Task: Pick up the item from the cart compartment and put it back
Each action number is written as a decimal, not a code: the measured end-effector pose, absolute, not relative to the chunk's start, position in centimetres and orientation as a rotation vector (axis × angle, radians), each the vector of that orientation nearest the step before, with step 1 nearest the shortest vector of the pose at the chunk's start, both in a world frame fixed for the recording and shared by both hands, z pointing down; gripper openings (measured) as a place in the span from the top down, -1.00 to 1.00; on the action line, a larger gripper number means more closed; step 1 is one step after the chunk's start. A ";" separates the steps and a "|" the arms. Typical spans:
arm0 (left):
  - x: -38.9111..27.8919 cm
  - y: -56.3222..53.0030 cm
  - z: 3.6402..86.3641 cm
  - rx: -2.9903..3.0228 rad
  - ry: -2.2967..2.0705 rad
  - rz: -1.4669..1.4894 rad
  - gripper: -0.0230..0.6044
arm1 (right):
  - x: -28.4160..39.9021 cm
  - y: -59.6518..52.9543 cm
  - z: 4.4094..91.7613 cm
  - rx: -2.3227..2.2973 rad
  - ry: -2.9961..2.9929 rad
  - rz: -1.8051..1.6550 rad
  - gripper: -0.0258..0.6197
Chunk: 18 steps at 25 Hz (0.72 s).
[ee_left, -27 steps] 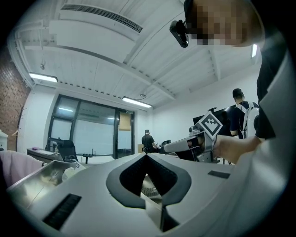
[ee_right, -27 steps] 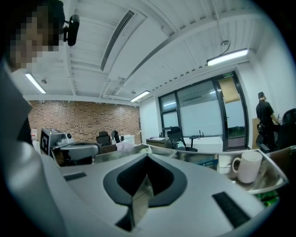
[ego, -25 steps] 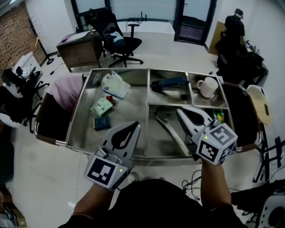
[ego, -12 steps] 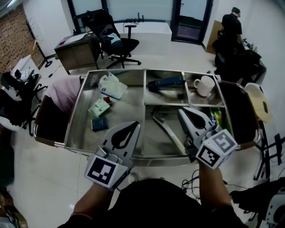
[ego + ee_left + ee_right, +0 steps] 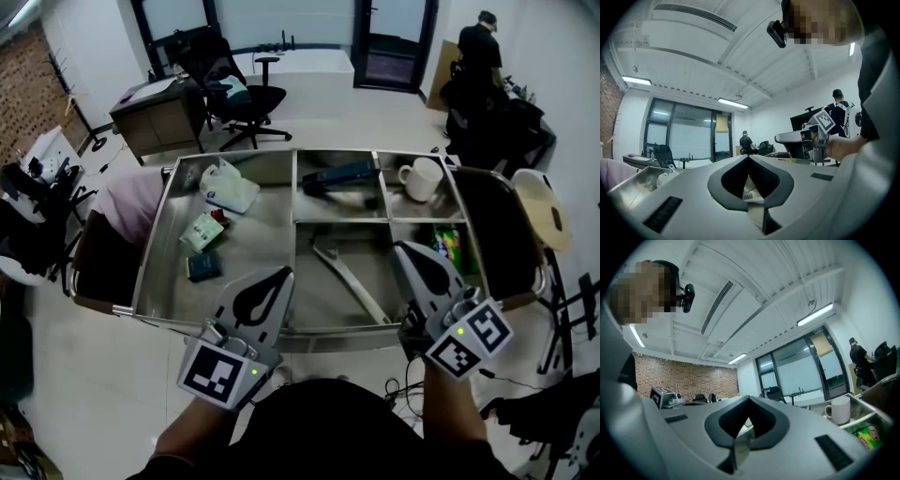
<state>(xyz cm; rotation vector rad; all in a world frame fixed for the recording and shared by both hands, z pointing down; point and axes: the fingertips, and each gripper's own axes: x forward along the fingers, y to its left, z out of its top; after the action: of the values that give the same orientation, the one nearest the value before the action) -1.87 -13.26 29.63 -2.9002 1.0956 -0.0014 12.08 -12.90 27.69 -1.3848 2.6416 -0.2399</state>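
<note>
The steel cart point(image 5: 155, 251) has several compartments. A white bag point(image 5: 225, 185), a green packet point(image 5: 202, 232) and a dark booklet point(image 5: 203, 266) lie in its big left section. A blue item point(image 5: 342, 175) is in the far middle section, a white mug point(image 5: 420, 178) at far right, a green-yellow packet point(image 5: 448, 242) below it, and a long pale tool point(image 5: 349, 278) in the near middle. My left gripper point(image 5: 281, 274) hovers shut and empty over the near rim. My right gripper point(image 5: 404, 247) is shut and empty above the near right section. The mug point(image 5: 840, 409) also shows in the right gripper view.
A pink cloth point(image 5: 129, 199) hangs off the cart's left end, and a beige round seat point(image 5: 541, 213) stands at its right. Behind the cart are an office chair point(image 5: 239, 94), a desk point(image 5: 155, 114) and a person point(image 5: 478, 49) at the far right.
My right gripper has drawn back toward me and to the right, off the near middle section. The left gripper has hardly moved. Both stay shut.
</note>
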 end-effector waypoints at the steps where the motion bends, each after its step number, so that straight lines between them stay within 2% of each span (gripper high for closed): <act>1: -1.8 -13.2 29.7 -2.901 1.098 -0.003 0.93 | 12.2 -12.5 27.7 -1.384 2.637 -0.241 0.88; 18: -0.1 -11.0 31.8 -2.942 1.072 -0.040 0.93 | 11.9 -8.2 32.4 -1.442 2.752 -0.249 0.88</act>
<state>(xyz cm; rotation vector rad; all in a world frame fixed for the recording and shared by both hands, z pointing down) -0.10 -10.97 31.76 -2.9417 1.0717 -0.0397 11.90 -8.21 32.36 -1.4423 2.7525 -0.2490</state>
